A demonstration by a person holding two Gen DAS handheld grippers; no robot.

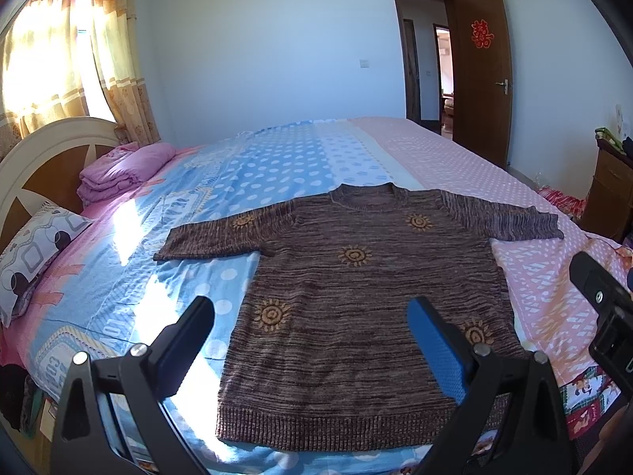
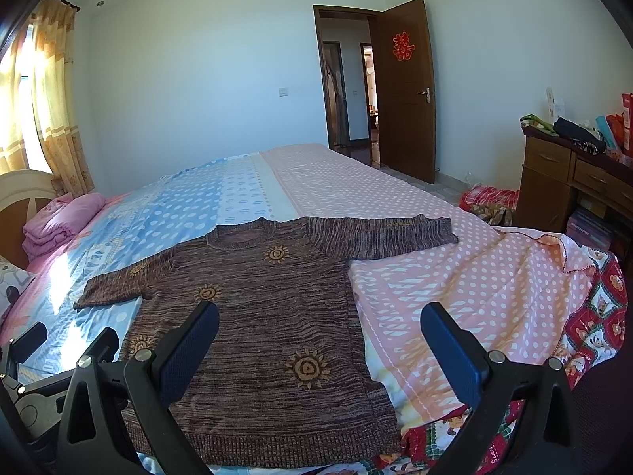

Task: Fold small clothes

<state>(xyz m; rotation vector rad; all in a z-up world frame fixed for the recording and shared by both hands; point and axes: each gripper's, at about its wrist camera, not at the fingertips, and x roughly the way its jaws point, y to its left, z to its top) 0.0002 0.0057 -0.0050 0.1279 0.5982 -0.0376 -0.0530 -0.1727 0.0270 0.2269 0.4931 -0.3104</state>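
Note:
A brown knit sweater (image 1: 356,289) with orange sun marks lies flat on the bed, both short sleeves spread out, hem toward me. It also shows in the right wrist view (image 2: 261,340). My left gripper (image 1: 312,316) is open and empty, held above the sweater's lower left part. My right gripper (image 2: 320,328) is open and empty, held above the sweater's lower right edge. The right gripper's body (image 1: 605,316) shows at the right of the left wrist view; the left gripper's body (image 2: 43,356) shows at the left of the right wrist view.
The bed sheet (image 2: 455,277) is blue dotted on the left and pink dotted on the right. A folded pink blanket (image 1: 118,170) and a pillow (image 1: 35,253) lie near the headboard (image 1: 47,150). A wooden desk (image 2: 569,182) stands at the right. A door (image 2: 403,91) stands open.

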